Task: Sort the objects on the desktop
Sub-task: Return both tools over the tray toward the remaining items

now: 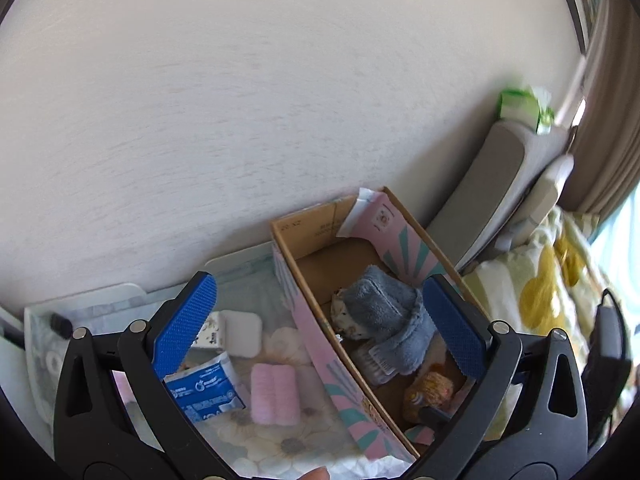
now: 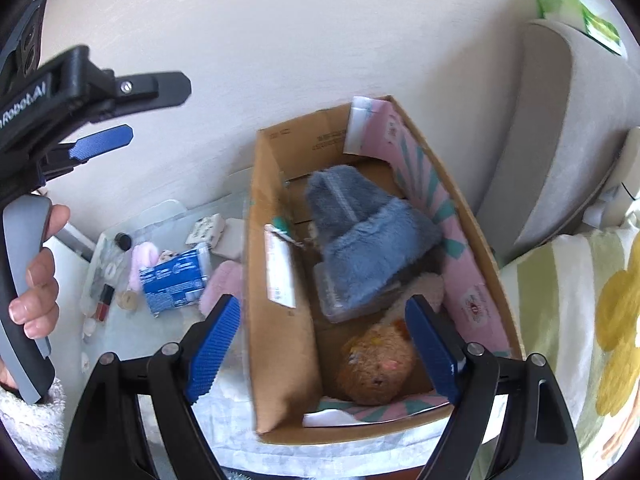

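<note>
Pale wall backs the surface [image 1: 280, 452]. Left wrist view: left hand-held gripper [image 1: 320, 328] spread, empty; pink roll [image 1: 274, 398], soft and light, lies left of the cardboard box [image 1: 308, 344], best pinched across its middle. Right wrist view: right hand-held gripper [image 2: 320, 350] spread, empty; only here shows a red lipstick [image 2: 105, 302].

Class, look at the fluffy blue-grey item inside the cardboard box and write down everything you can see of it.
The fluffy blue-grey item looks like soft plush fabric, perhaps a slipper or hat; which one cannot be told. It has a narrower rounded end toward the wall and a wider folded cuff nearer the camera. A seam runs along its top. It lies tilted in the middle of the cardboard box, resting on a clear plastic pack. An orange plush toy sits nearer the camera. Neither gripper touches it.
</note>
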Motion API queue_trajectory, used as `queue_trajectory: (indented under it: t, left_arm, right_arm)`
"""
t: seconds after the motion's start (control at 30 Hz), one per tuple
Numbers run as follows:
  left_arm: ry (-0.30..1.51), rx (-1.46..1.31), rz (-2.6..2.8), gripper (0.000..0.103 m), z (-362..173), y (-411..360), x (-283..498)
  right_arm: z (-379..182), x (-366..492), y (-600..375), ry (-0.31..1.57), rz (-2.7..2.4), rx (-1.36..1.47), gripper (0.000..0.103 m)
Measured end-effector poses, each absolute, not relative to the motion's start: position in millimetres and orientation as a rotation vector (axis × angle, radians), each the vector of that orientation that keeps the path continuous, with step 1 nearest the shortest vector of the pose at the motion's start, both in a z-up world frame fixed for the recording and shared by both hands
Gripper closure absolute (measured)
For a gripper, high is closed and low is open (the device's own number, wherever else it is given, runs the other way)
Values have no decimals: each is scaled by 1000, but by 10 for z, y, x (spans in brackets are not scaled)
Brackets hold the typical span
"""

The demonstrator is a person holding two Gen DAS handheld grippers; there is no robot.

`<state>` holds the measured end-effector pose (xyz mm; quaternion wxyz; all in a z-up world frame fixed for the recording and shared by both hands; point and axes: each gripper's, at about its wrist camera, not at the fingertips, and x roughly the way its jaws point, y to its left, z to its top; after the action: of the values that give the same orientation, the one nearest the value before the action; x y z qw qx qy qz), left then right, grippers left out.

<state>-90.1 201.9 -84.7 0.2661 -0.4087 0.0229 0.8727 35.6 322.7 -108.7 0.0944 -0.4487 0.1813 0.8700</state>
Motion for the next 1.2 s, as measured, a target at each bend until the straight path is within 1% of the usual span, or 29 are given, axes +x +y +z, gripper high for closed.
queue_trajectory:
  t: [0.1,0.3,0.47,0.6,0.73,0.93,1.07,1.2]
  left_arm:
    - [19,-1088,2379,0,-775,1819,-892]
    - [34,-1046,2466,0,-604,1413,-860]
    - [-23,-1029,2519,0,-519,984,-834]
    - [-9,-1014,2591,0,-504,598,-764]
    - [-7,-1014,2641,0,-522,247,-695]
    - [-49,-1038,2725,0,-618,-291,-560]
    - [-84,-1028,2821,0,-693,-671,-442]
    - [-135,-1015,2907,0,-808,-1070,-296]
  right_arm:
    - [-1028,290,3131,503,2607,-1336,21]
    - [-871,129,2895,428,2672,-1317,21]
    - [-781,13,2684,371,2719,-1317,21]
    - [-739,-71,2521,313,2743,-1335,21]
    - [-714,-143,2336,238,2752,-1359,21]
    - [-705,-223,2112,219,2782,-1396,21]
    - [-735,-238,1942,164,2782,-1432,21]
    - [-822,-194,1887,226,2793,-1430,21]
